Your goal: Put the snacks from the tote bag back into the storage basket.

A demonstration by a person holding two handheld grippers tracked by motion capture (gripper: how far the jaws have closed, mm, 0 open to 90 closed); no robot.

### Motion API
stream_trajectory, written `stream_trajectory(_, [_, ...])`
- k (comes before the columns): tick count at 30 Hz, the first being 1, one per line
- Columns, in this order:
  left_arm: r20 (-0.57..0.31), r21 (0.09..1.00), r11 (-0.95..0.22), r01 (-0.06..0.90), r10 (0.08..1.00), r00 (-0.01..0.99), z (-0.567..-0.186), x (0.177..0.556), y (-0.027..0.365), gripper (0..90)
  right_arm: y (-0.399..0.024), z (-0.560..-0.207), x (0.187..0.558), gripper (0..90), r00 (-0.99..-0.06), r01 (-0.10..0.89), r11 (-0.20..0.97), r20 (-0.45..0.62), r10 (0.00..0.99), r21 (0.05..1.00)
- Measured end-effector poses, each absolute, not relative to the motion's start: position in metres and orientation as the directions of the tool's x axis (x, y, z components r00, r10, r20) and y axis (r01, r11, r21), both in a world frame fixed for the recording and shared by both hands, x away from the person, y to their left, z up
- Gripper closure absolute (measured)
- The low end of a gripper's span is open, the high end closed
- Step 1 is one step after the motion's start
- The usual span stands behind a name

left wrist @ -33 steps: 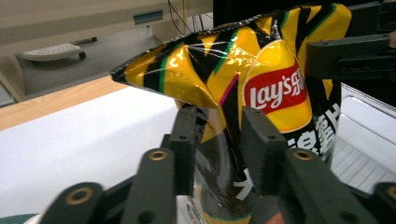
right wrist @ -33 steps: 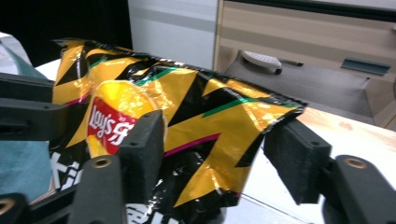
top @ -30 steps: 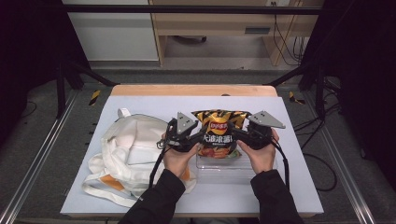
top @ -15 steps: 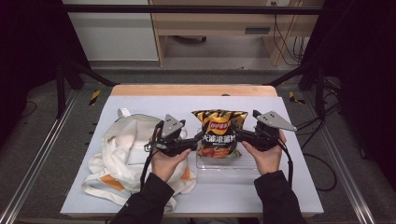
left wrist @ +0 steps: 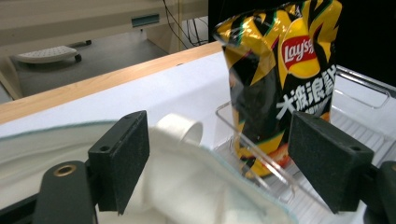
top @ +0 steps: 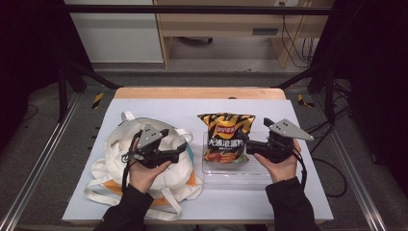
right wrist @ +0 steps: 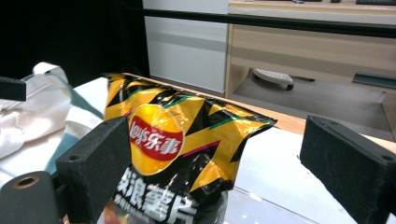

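The left gripper (top: 182, 147) has drawn away to the left from the chip bag (top: 226, 137) and now hovers over the white cloth bag (top: 115, 149) — its jaws wide apart, holding nothing. The chip bag stands upright in the clear plastic tray (top: 240, 171) just right of the cloth bag on the white table (top: 159, 106). The right gripper (top: 248, 144) sits at the chip bag's right edge; in the right gripper view its jaws are spread, the bag (right wrist: 177, 154) ahead between them, touching neither pad.

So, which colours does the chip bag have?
The chip bag is yellow and black with a red logo; the right gripper view shows it best.
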State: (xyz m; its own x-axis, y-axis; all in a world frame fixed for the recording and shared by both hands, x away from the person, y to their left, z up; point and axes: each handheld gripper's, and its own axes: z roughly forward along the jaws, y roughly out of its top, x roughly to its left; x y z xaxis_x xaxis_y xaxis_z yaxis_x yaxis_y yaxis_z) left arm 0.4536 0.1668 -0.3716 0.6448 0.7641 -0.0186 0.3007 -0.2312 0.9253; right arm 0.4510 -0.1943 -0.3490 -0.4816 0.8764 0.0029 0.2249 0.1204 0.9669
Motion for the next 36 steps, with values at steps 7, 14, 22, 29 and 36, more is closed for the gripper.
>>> stream_trajectory(7, [0.002, 0.926, -0.240, 0.292, 0.775, 0.632, -0.376, 0.441, 0.189, 21.3, -0.201, -0.356, 0.438, 9.2, -0.496, 0.234, 0.153, -0.017, 0.868, 0.960])
stream_trajectory(14, [0.003, 0.920, -0.246, 0.306, 0.784, 0.621, -0.386, 0.431, 0.210, 21.3, -0.209, -0.362, 0.426, 9.1, -0.507, 0.229, 0.154, -0.018, 0.861, 0.961])
stream_trajectory(22, [0.019, 0.915, -0.255, 0.313, 0.801, 0.598, -0.399, 0.419, 0.236, 21.8, -0.221, -0.375, 0.416, 8.9, -0.503, 0.238, 0.161, -0.021, 0.864, 0.958])
stream_trajectory(29, [0.014, 0.909, -0.243, 0.338, 0.829, 0.559, -0.408, 0.412, 0.255, 22.1, -0.232, -0.392, 0.409, 9.1, -0.487, 0.269, 0.172, -0.020, 0.873, 0.948])
stream_trajectory(36, [-0.005, 0.907, -0.224, 0.357, 0.841, 0.540, -0.414, 0.409, 0.266, 22.7, -0.236, -0.404, 0.405, 9.2, -0.487, 0.292, 0.195, -0.029, 0.873, 0.936])
